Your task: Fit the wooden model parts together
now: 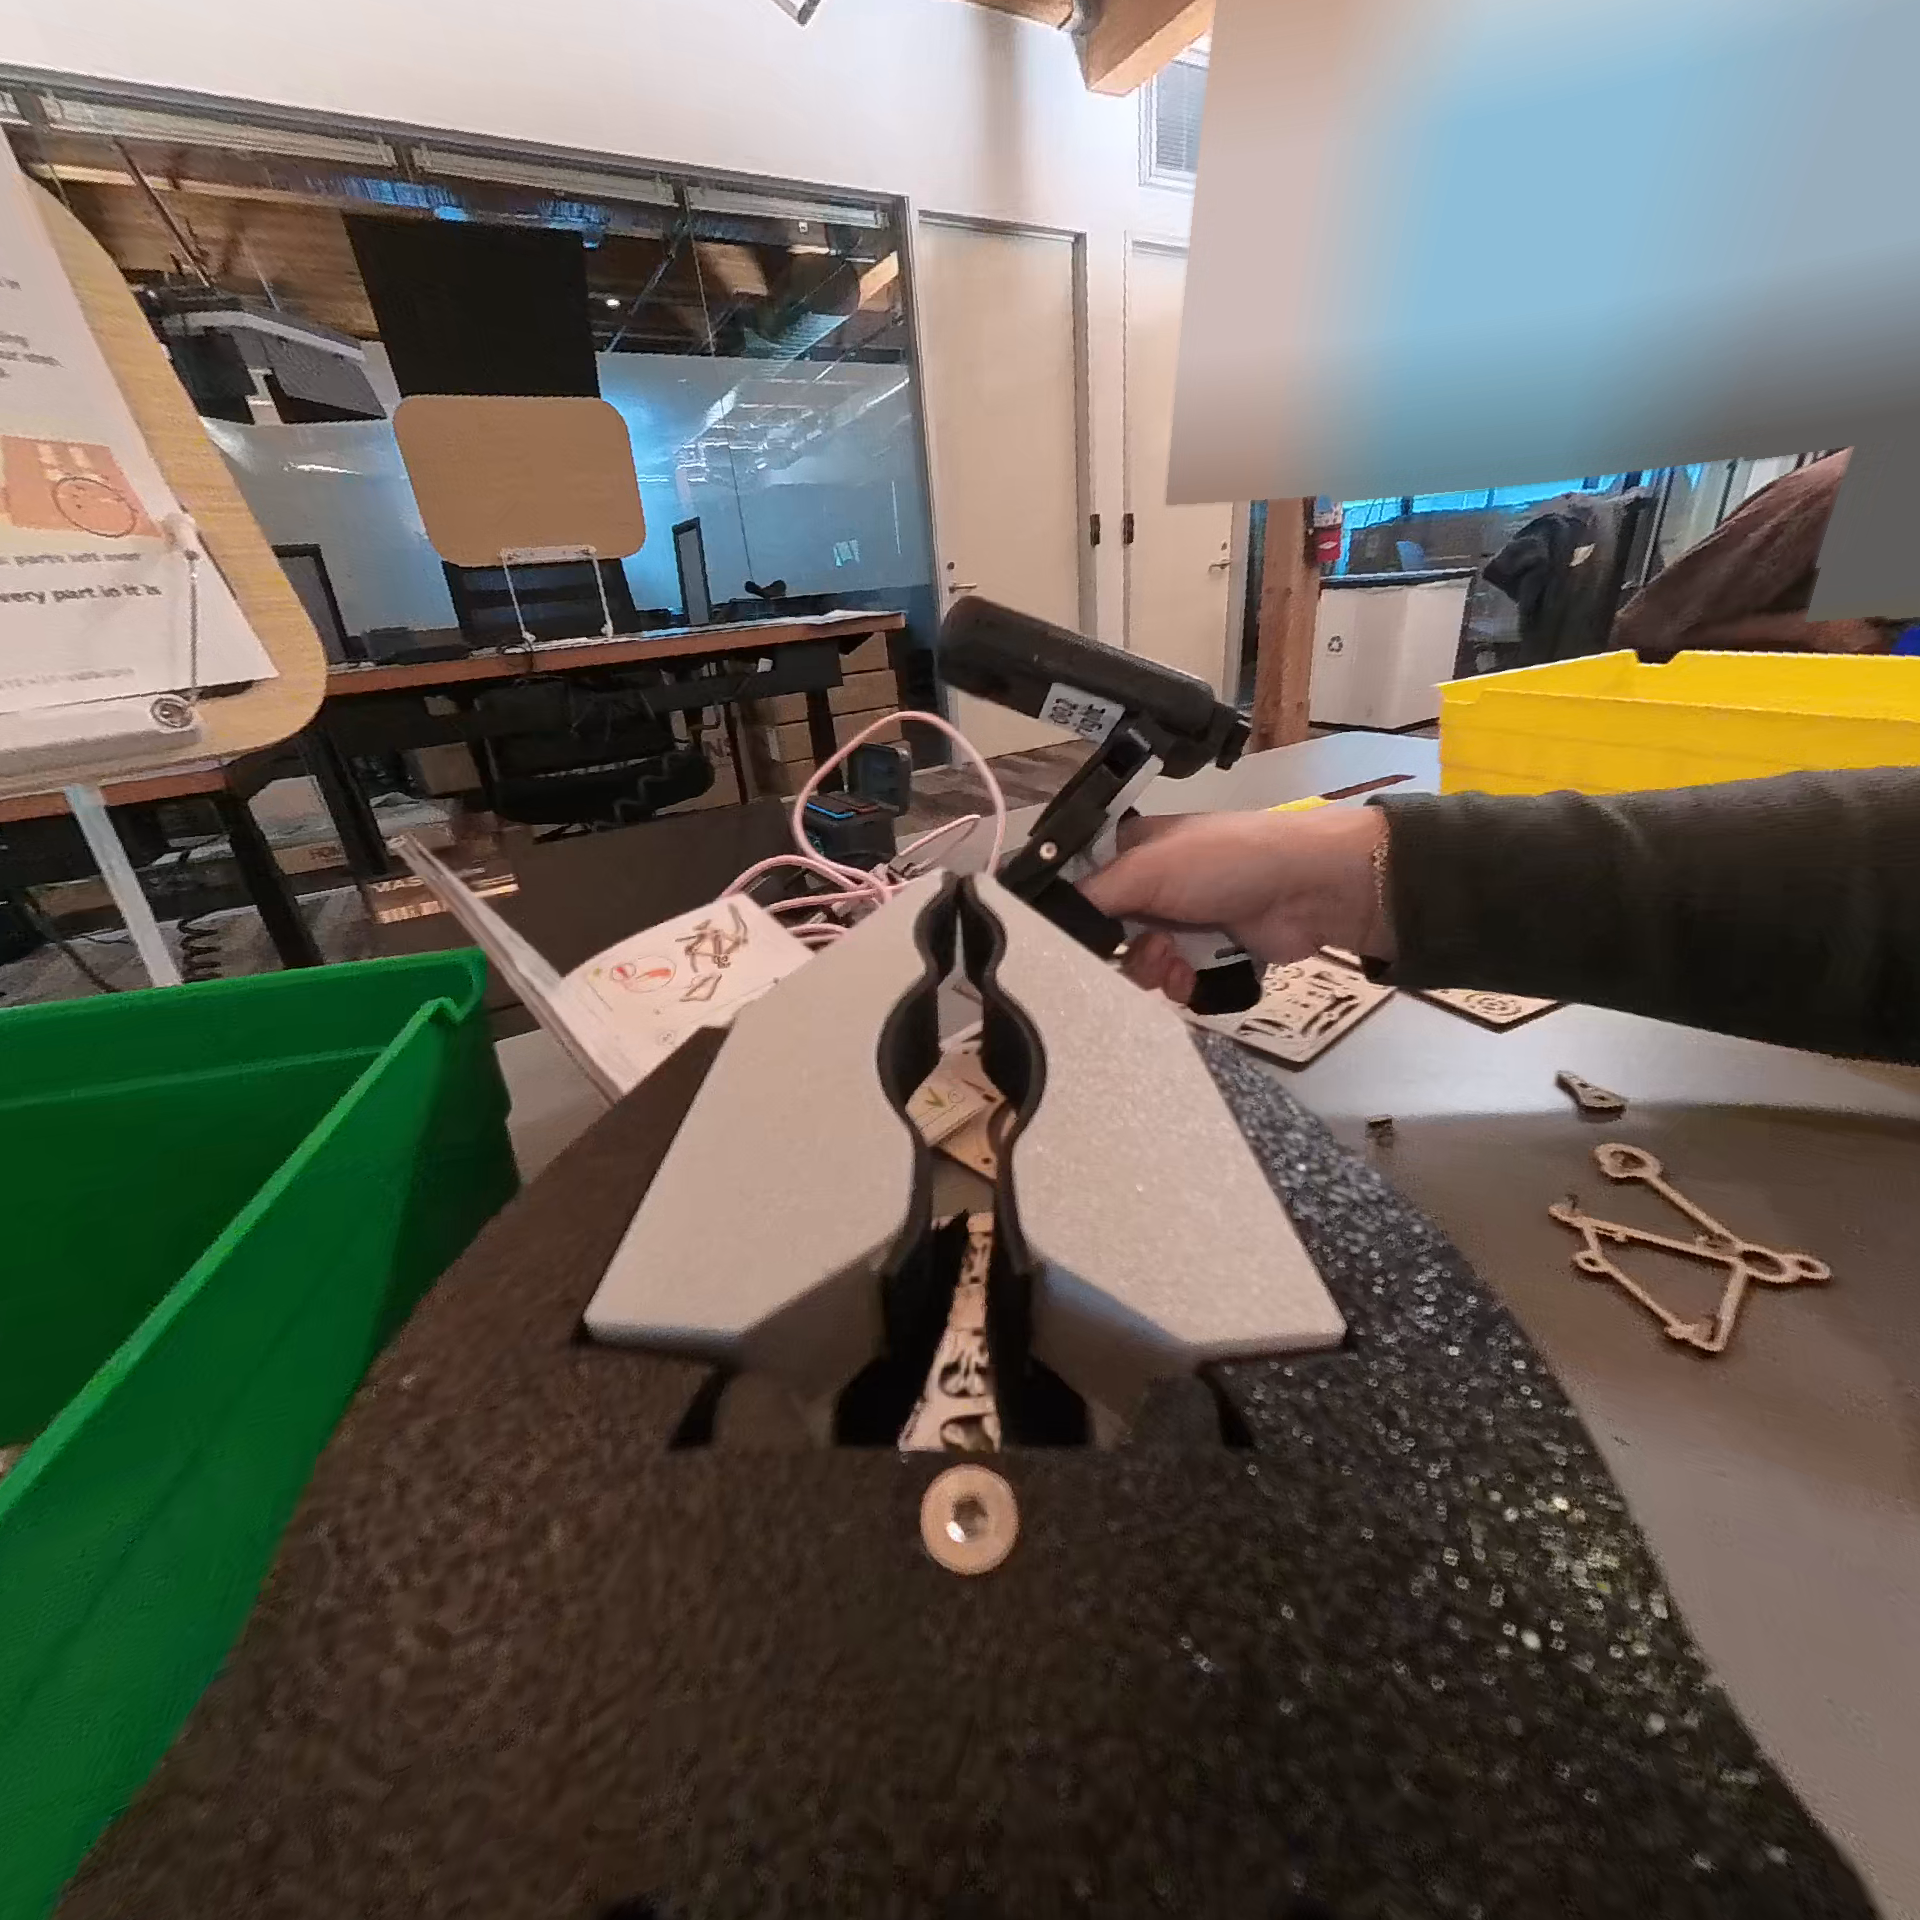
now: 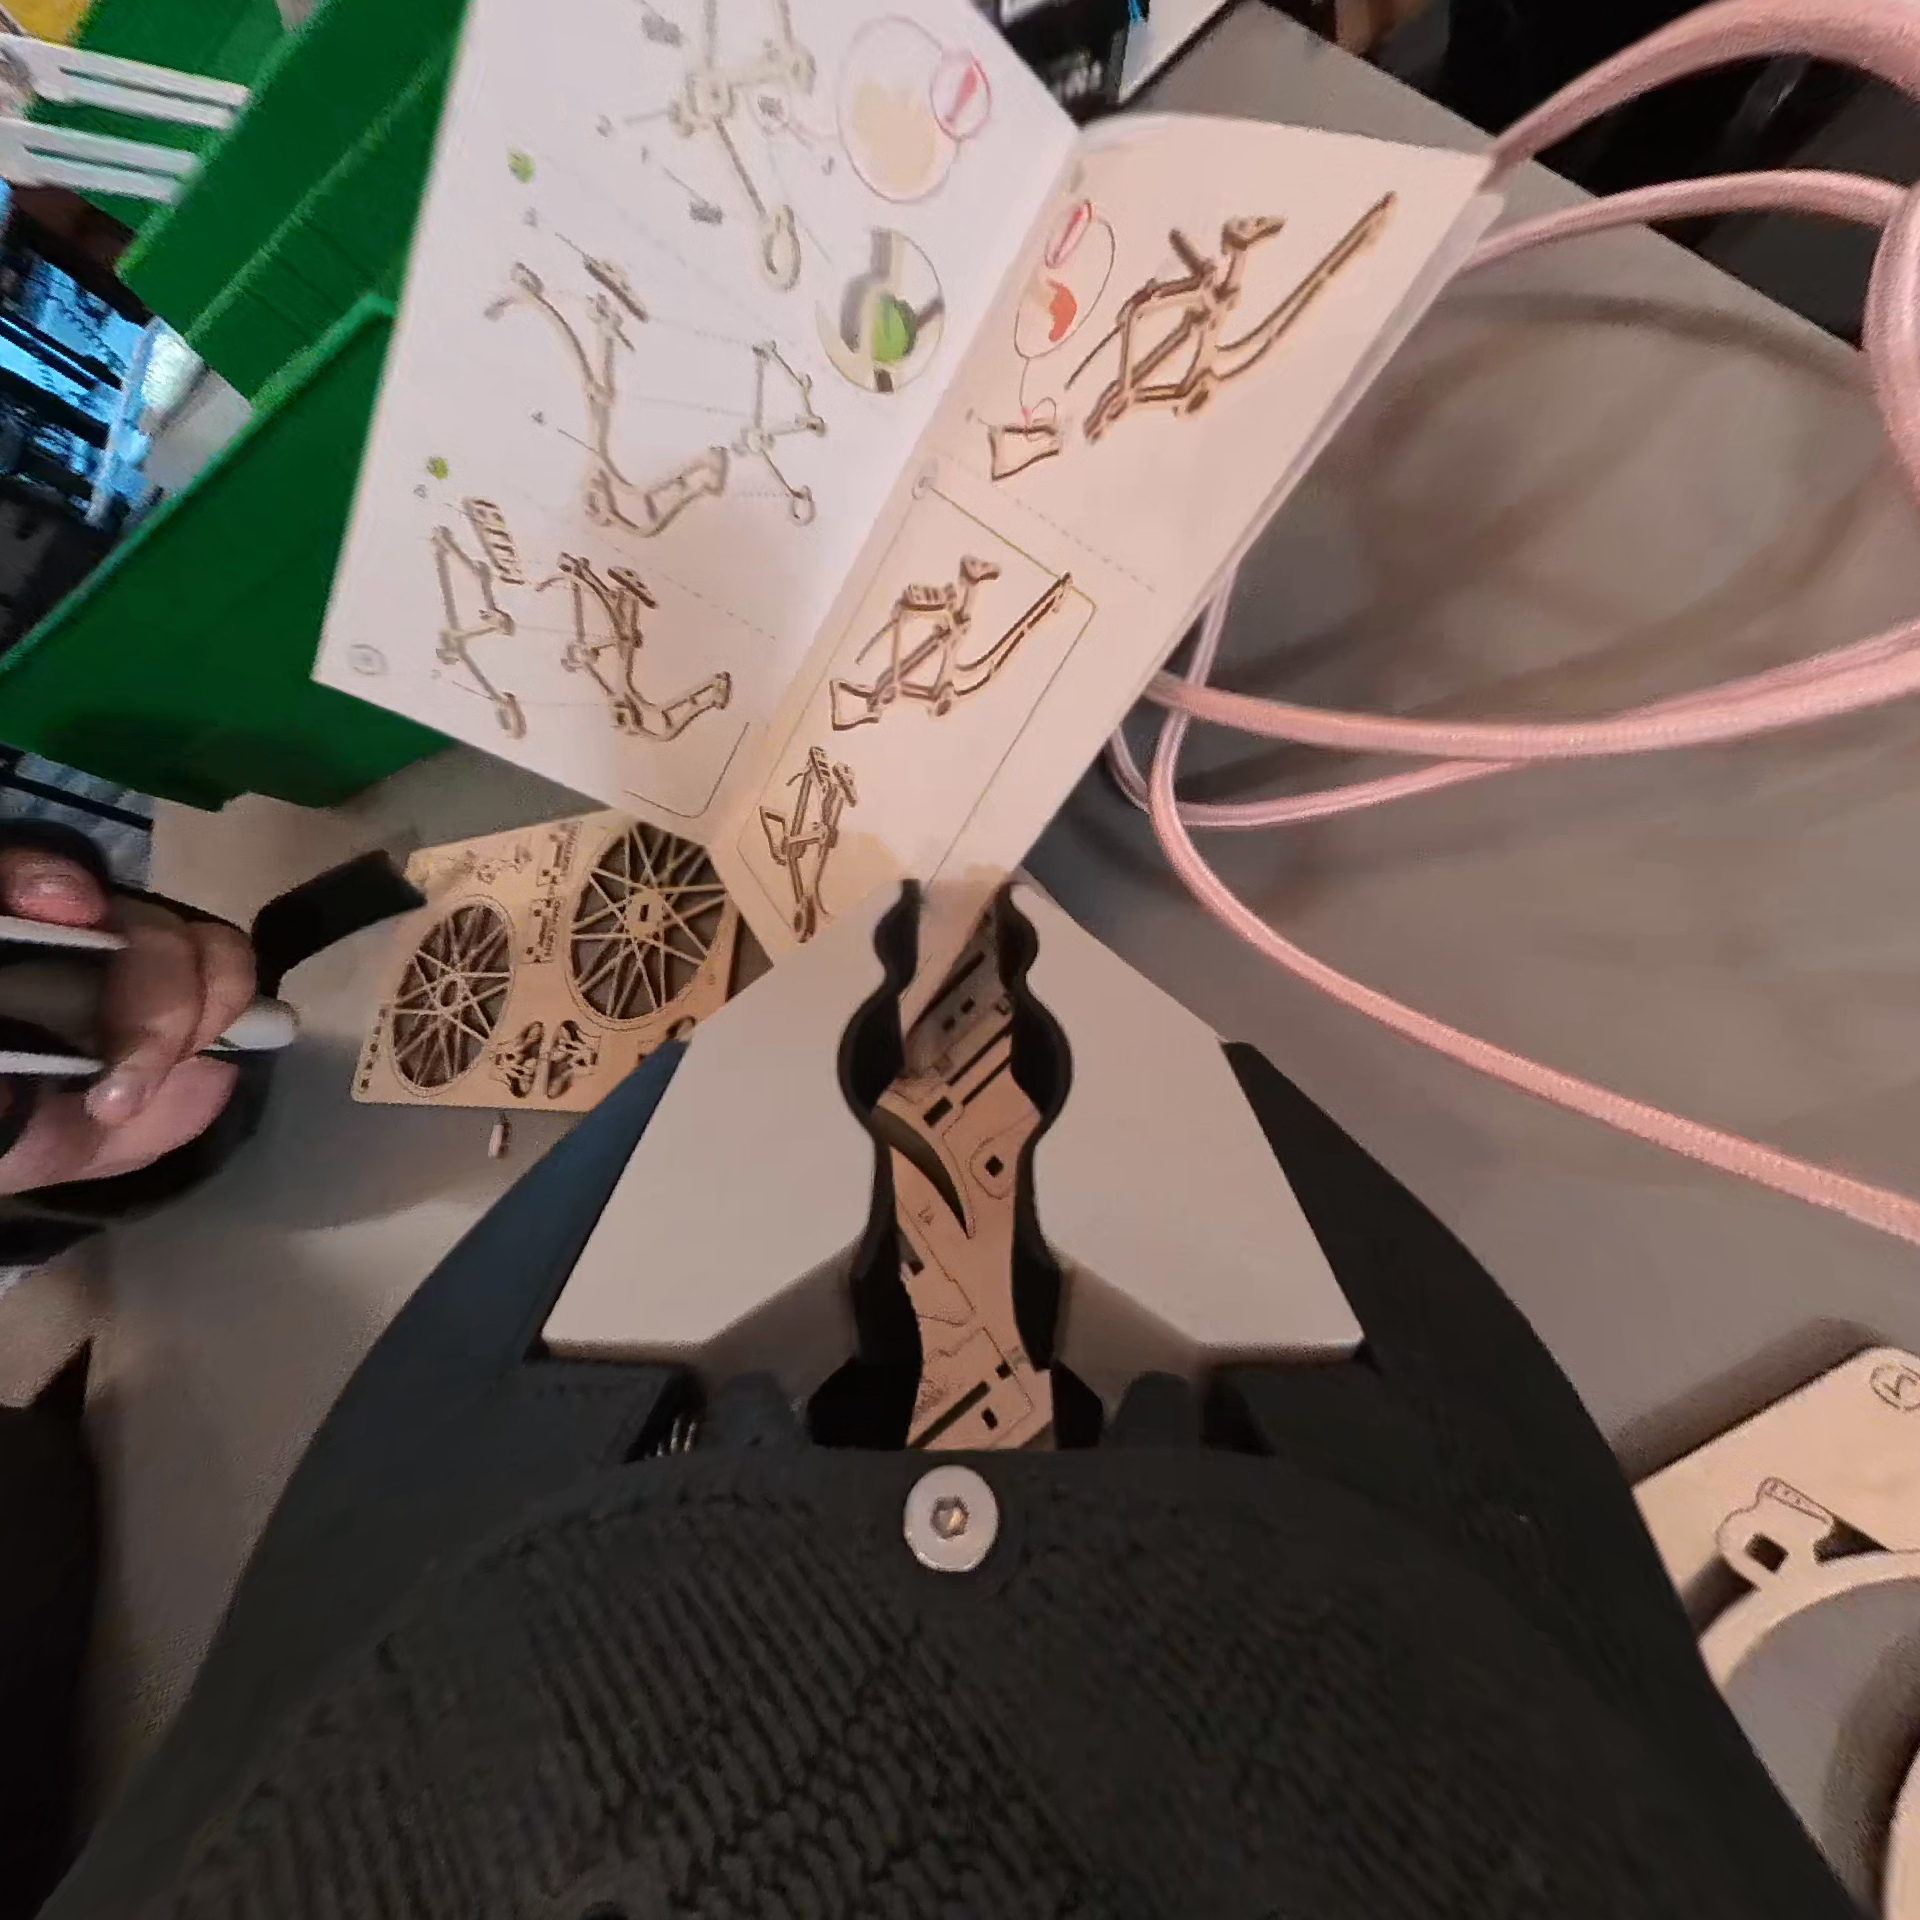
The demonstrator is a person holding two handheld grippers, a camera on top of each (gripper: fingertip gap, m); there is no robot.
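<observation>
- Two bins in the left wrist view: one green bin (image 1: 208, 1195) just left of the tongs, one yellow bin (image 1: 1662, 717) far right; both resting on the grey table (image 1: 1766, 1455).
- One instruction booklet (image 2: 727, 416), open and lifted off the table; pinched at its lower corner by the right tongs (image 2: 951, 899), clamped on the paper.
- Left tongs (image 1: 961, 896) pressed together at the tips with nothing seen between them; so probably free for the next pick.
- One pink cable (image 2: 1455, 748) looped on the table right of the booklet.
- Three wooden sheets in the right wrist view: a wheel sheet (image 2: 551, 977) flat on the table to the left; a second sheet (image 2: 966, 1195) glimpsed below through the finger gap; a third sheet (image 2: 1787, 1507) at lower right.
- One joined wooden frame (image 1: 1683, 1247) flat on the table, off to the right of the left tongs and lower; long axis slanting across the finger line, so likely needing a turn of the wrist; near both hands, though only the left unburdened.
- Two loose wooden bits (image 1: 1590, 1091) just beyond the frame.
</observation>
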